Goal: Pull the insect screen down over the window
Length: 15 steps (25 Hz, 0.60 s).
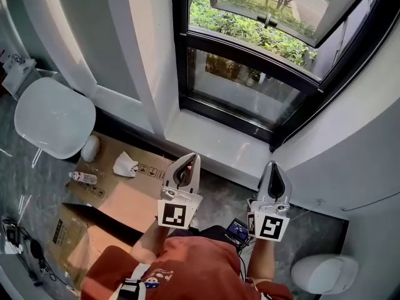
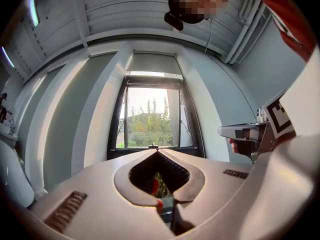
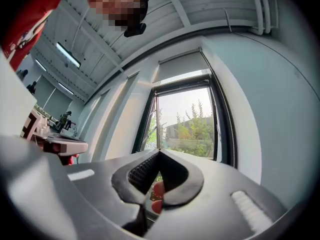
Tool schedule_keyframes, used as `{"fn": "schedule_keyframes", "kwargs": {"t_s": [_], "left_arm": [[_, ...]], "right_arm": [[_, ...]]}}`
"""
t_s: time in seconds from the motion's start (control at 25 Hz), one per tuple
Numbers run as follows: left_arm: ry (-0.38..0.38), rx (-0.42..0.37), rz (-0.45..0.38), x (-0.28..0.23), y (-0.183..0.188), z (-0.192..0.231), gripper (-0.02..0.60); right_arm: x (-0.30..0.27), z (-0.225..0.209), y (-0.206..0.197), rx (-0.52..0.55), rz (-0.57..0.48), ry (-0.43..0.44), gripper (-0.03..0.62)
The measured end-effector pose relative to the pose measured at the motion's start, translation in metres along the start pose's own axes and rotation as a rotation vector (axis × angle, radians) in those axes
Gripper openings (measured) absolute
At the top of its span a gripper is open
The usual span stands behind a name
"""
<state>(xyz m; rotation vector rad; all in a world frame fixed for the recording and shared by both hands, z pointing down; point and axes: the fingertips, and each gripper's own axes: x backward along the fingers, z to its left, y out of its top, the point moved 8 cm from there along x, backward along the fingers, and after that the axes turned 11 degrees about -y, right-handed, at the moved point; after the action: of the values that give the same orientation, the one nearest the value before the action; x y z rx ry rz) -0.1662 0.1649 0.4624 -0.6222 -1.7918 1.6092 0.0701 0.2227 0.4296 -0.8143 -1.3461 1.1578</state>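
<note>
The dark-framed window (image 1: 250,92) is ahead of me, its glass sash swung outward over green shrubs. At its top edge sits a pale grey rolled-down panel (image 2: 152,64), also in the right gripper view (image 3: 182,66); I cannot tell whether it is the insect screen. The window opening (image 2: 152,116) below it is uncovered. My left gripper (image 1: 190,157) and right gripper (image 1: 273,165) are side by side, short of the white sill (image 1: 212,139), pointing at the window. Both are shut with nothing between their jaws, as their own views show: left gripper (image 2: 157,151), right gripper (image 3: 160,153).
Flattened cardboard (image 1: 125,195) lies on the floor at the left with a small bottle (image 1: 82,177) and crumpled paper (image 1: 125,164) on it. A white rounded chair seat (image 1: 55,117) stands farther left. Another white rounded object (image 1: 325,274) is at lower right. Cables (image 1: 25,249) lie at lower left.
</note>
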Motion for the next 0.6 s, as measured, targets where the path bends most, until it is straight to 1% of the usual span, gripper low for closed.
{"fn": "schedule_keyframes", "kwargs": {"t_s": [0.28,0.6], "left_arm": [[0.000,0.039,-0.012,-0.022,-0.007,0.023,0.005],[-0.007,0.003,-0.017,-0.063,-0.014,0.037,0.005]], "right_arm": [[-0.026,0.005,-0.007,0.016,-0.010,-0.017,0.009],[-0.063,-0.011,-0.033,-0.026,-0.004,-0.046,0.009]]}}
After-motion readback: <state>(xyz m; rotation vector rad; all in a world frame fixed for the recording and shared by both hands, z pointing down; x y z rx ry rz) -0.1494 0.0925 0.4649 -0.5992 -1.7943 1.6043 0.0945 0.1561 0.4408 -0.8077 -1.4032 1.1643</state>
